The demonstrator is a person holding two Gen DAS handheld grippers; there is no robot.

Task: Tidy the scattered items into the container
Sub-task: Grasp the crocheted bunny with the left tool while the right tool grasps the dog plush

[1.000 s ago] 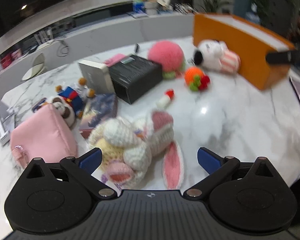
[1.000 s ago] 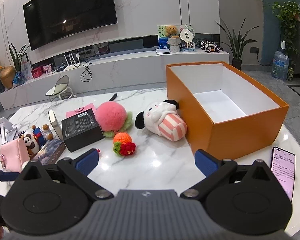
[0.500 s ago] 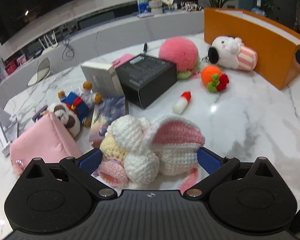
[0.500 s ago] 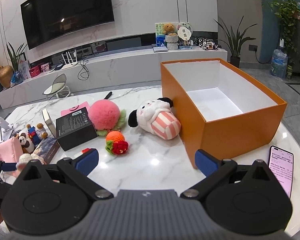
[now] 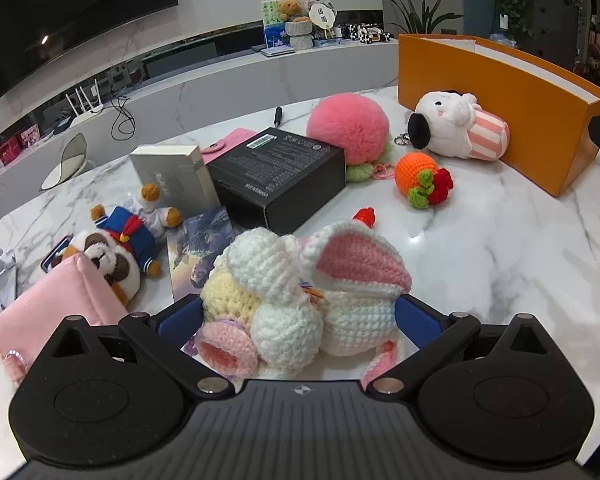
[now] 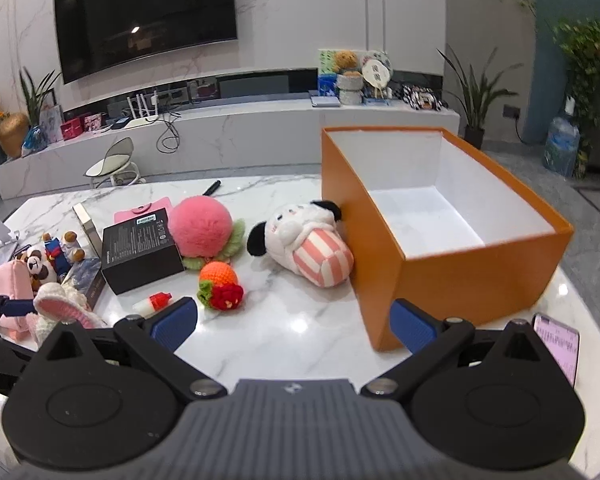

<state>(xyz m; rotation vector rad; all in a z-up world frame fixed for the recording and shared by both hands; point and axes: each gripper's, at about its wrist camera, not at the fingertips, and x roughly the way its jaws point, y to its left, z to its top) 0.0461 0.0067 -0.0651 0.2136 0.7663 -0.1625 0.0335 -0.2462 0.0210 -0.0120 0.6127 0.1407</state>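
Step in hand: the left gripper (image 5: pixel 298 316) is closing its fingers (image 5: pixel 176 316) on the crocheted bunny (image 5: pixel 300 300), near left on the counter (image 5: pixel 500 240); a lift looks due, but whether it is off the marble I cannot tell.
Right gripper (image 6: pixel 292 322): hovering with fingers wide apart, gripping nothing.
Next move: carrying the bunny rightward over the orange box (image 6: pixel 460 272) rim, clearing the striped panda plush (image 6: pixel 308 244).
Right view only: it is showing the box interior bare and white.
Left view only: it is showing the grip itself.
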